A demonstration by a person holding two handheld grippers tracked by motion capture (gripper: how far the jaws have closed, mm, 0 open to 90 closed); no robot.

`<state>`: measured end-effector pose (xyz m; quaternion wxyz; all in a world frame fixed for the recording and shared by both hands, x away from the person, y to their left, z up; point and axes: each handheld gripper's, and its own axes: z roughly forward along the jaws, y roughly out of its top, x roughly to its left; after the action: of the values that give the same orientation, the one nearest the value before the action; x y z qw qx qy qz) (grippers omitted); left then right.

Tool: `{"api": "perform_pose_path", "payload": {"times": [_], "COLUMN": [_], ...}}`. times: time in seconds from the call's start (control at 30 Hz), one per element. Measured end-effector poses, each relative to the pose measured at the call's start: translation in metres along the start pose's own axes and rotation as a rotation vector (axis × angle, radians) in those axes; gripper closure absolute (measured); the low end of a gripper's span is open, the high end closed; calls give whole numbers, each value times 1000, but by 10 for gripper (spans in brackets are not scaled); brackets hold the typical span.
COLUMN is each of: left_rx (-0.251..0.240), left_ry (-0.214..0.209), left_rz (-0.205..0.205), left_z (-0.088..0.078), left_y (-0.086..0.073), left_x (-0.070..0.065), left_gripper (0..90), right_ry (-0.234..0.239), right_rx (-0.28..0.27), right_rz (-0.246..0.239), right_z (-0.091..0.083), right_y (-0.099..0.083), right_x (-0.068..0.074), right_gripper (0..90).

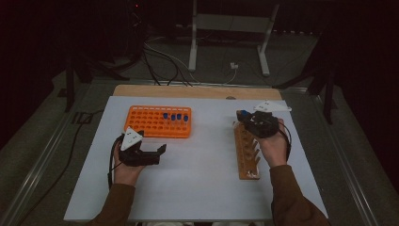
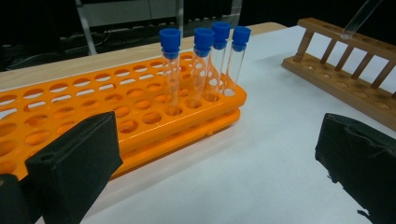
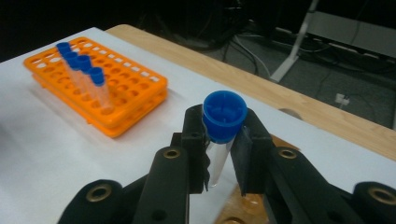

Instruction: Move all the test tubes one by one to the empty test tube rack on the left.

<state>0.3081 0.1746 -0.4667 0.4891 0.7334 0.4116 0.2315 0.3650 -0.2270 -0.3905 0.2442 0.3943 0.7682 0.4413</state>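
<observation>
An orange tube rack stands at the table's back left with several clear blue-capped tubes upright in its right end. A wooden rack lies lengthwise on the right. My right gripper hovers over the wooden rack's far end, shut on a clear tube with a blue cap, held upright just below the cap. My left gripper rests open on the table in front of the orange rack, nothing between its jaws.
The white table top ends in a wooden strip at the back. Beyond it a dark floor carries cables and a white stand's legs. Metal rails run along both sides of the table.
</observation>
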Motion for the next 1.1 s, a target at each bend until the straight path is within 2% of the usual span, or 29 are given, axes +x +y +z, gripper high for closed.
{"api": "perform_pose_path", "payload": {"times": [0.23,0.63,0.83,1.1], "left_rx": [-9,-7,-1,14], "left_ry": [3,-6,-11,-27], "left_rz": [8,15,16,26], "left_z": [-1,2,3,6], "left_y": [2,5,5,7], "left_x": [-2,-6,-7,-11], "left_gripper": [6,12,11,11], "right_ry": [35,87,114,133], "right_rx": [17,9,6,14], "right_rz": [-25,-22,-11,-22], "right_z": [9,19,21,24], "right_y": [-1,0,0,0], "right_x": [15,32,37,44], "right_gripper": [763,763,763,763]}}
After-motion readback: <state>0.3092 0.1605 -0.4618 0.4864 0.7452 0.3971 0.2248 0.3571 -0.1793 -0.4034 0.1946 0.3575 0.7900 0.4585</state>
